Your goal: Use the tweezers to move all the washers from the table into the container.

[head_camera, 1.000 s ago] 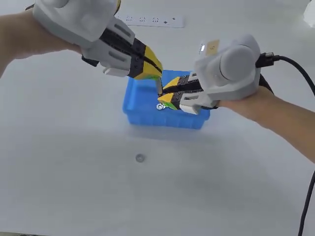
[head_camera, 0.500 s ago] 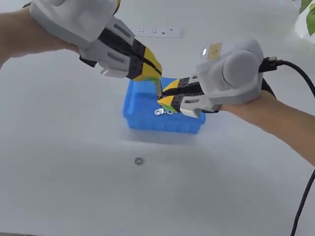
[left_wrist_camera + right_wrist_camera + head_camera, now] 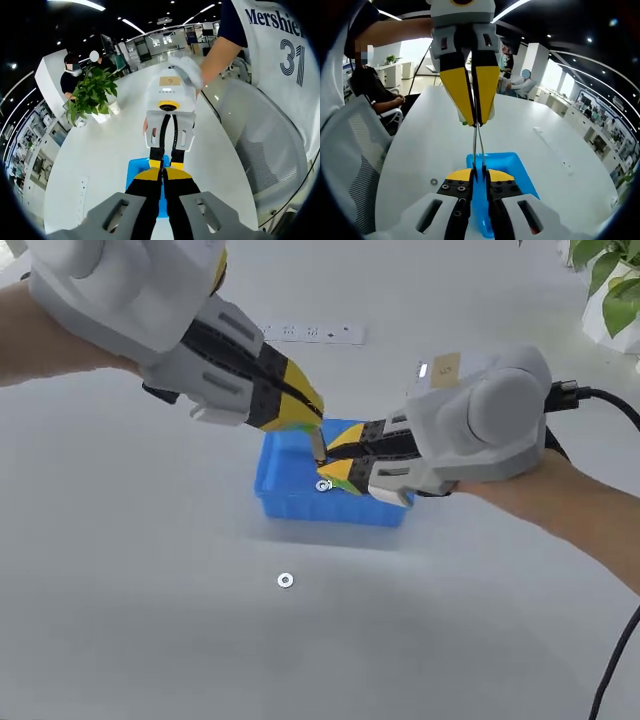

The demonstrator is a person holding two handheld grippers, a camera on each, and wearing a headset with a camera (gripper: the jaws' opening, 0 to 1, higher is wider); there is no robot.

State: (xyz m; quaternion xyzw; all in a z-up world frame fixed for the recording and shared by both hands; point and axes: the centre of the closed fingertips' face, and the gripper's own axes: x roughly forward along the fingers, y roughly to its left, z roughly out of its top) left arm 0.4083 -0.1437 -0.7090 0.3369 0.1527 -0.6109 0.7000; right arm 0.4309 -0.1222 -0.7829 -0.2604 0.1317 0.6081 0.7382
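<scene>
A blue container (image 3: 300, 508) (image 3: 506, 165) stands mid-table. My left gripper (image 3: 312, 418) (image 3: 163, 172) comes in from the upper left, shut on the top of the metal tweezers (image 3: 320, 447) (image 3: 478, 145), which point down into the container. My right gripper (image 3: 335, 462) (image 3: 480, 176) faces it from the right, its jaws shut around the tweezers' lower prongs. A washer (image 3: 323, 486) lies inside the container by the tweezer tips. One washer (image 3: 285, 581) (image 3: 434, 181) sits on the white table in front of the container.
A white power strip (image 3: 310, 333) lies at the table's far side. A potted plant (image 3: 605, 280) stands at the back right. A black cable (image 3: 612, 410) trails from my right gripper. People sit at desks in the background.
The head camera has shifted, so everything sits lower in view. Both grippers stay together over the container with the tweezers. The washer on the table has not moved.
</scene>
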